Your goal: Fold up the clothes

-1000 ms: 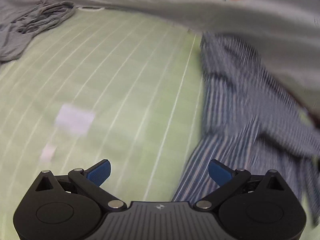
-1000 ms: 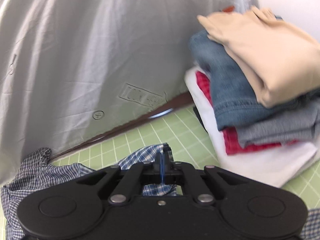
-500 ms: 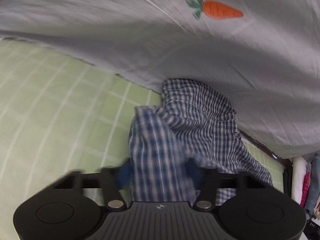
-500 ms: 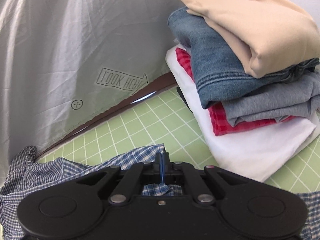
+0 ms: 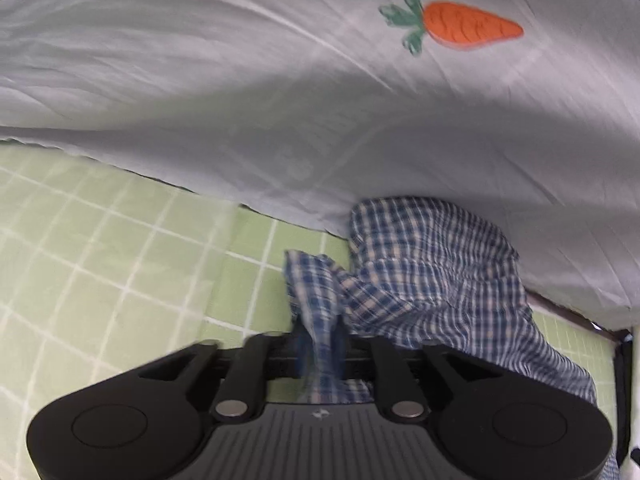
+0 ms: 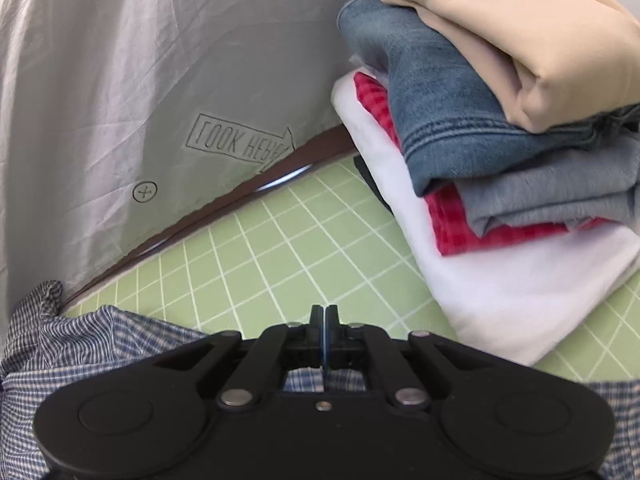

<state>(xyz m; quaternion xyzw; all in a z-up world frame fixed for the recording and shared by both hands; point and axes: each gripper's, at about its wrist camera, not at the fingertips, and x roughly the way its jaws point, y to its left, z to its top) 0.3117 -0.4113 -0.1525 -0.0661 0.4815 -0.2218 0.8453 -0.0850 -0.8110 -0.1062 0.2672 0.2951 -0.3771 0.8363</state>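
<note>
- Checked shirt [image 5: 432, 280]: a blue-and-white crumpled garment on the green grid mat [image 5: 100, 280], its far edge touching the grey backdrop sheet [image 5: 240, 80] with a carrot print [image 5: 468, 26].
- Your left gripper [image 5: 318, 344] has a bunched fold of the shirt between its blue pads; its jaws have just been easing apart, and blur hides whether they grip.
- Your right gripper [image 6: 325, 322] is pressed together, with shirt fabric [image 6: 100, 344] under it; whether it pinches any is hidden.
- The shirt runs from your left gripper away to the right.
- A stack of folded clothes [image 6: 500, 140] sits near on the right.
</note>
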